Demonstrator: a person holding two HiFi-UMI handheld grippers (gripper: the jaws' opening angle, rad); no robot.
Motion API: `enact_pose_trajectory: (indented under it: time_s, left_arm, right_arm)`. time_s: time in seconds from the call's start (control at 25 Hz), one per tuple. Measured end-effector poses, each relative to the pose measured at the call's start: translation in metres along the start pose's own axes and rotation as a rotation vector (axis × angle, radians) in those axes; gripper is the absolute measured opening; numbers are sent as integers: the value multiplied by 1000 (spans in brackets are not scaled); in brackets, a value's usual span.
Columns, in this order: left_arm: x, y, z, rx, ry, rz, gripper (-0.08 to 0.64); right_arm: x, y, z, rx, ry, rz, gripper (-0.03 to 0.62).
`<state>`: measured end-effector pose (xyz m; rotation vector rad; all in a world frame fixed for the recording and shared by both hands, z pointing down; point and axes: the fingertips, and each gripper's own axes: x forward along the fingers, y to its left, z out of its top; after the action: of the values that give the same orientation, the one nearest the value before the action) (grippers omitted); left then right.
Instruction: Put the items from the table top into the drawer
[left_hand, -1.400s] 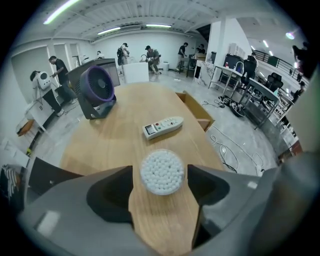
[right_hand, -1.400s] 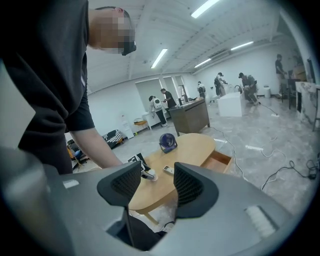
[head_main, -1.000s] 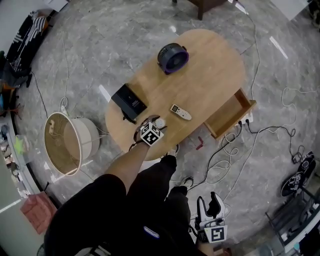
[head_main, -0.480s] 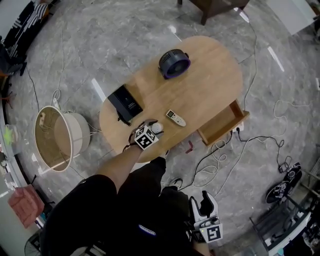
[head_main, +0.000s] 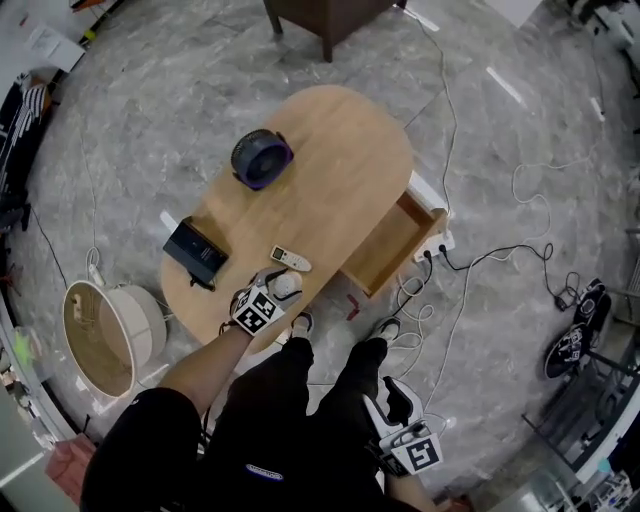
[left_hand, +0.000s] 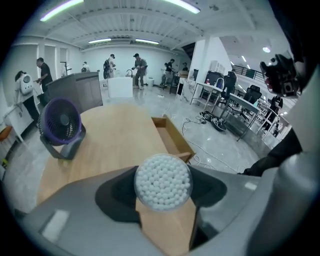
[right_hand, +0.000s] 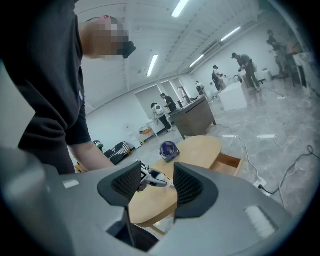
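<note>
chair (head_main: 325, 15) cut off at the picture's top edge; drawer (head_main: 385, 245) partly hidden under the table (head_main: 340, 150); remote (head_main: 290, 260) too small for detail

I see the cotton-swab tub (left_hand: 163, 181), round and clear and packed with white swab tips, clamped on its sides between the jaws of the left hand-held gripper (head_main: 278, 290), its face turned toward the camera, over the near edge of the counter (head_main: 340, 150). Just beyond it a small white remote (head_main: 291, 260) lies flat. A black box (head_main: 195, 251) lies flat at the counter's left end, and a purple fan (head_main: 261, 158) stands farther back. The wooden drawer (head_main: 392, 245) is pulled open on the counter's right side, and nothing shows inside it.
</note>
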<state>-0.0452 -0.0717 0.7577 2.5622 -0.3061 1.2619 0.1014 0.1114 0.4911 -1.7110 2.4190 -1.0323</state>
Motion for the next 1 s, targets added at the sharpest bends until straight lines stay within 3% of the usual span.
enact_pose_trajectory:
  time_s: [0.32,0.48,0.64,0.76,0.88,1.0]
  left_arm:
    - [87,-42,107,-52,-88,44,285]
    - [129,-60,139,-84,-78,68,285]
    - [173,-66,150,-89,-30,77,285]
    - [194,-67,151,-87,15,94,285]
    - [211,-69,146,-108,46,113,285]
    - [222,-70,138,-86,91,135,285]
  right_arm:
    - [-57,-118,40,-20,-63,-60,233]
    - [-117,-175,33,3,-46,-163,233]
    - [-163,-224,32,44,-82,-279,215]
    - [-168,-232,43,78,-143,-271,218]
    - [-172,-239,26,60,-95,-254,221]
    - [-168,-245,26,104,-109,-238,227]
